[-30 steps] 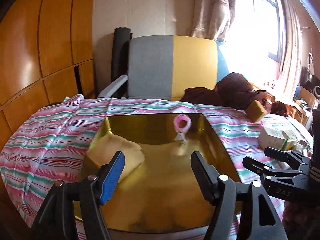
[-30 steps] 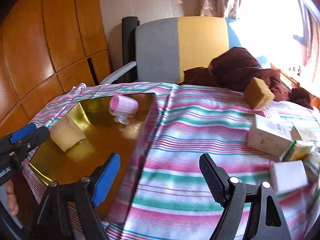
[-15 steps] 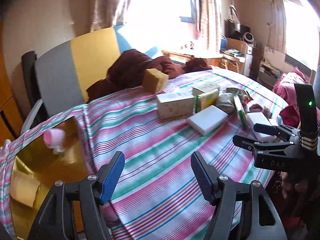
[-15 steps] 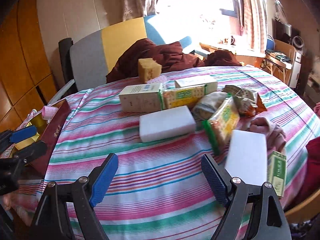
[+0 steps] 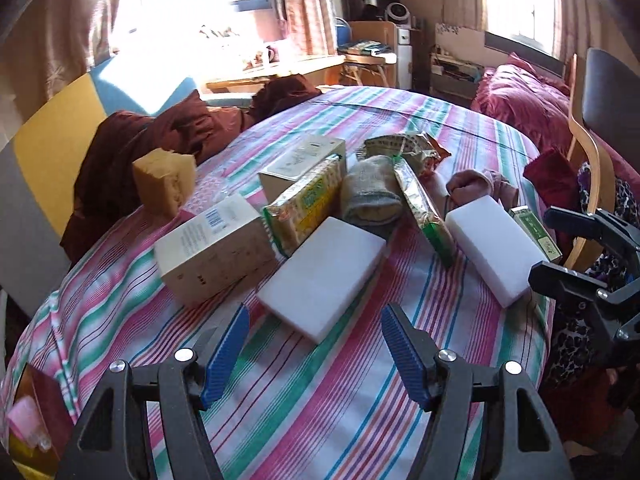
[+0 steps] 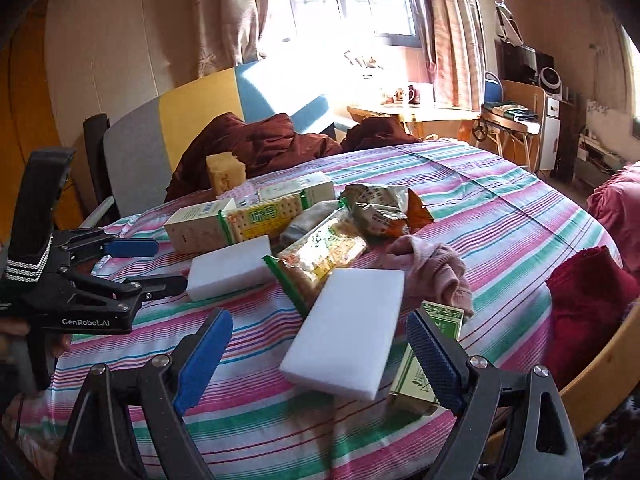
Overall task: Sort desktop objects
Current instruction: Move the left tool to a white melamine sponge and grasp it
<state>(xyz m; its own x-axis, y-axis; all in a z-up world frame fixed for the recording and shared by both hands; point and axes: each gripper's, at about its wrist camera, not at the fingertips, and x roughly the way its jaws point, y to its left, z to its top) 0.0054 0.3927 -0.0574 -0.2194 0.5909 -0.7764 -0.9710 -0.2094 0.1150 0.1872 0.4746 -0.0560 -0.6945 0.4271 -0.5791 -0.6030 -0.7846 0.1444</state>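
Striped tablecloth holds clutter; green box (half hidden) under white block.

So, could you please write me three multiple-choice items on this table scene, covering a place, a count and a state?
1. What lies right ahead of the left gripper?
A. white foam block
B. a mug
C. a book

2. How many white foam blocks lie on the striped tablecloth?
A. one
B. two
C. four

3. How do the right gripper's jaws stand?
A. shut on a box
B. shut on nothing
C. open

Answers: 1 A, the block lies just beyond its jaws. 2 B, a second block lies by the right gripper. 3 C, the jaws stand apart, holding nothing.
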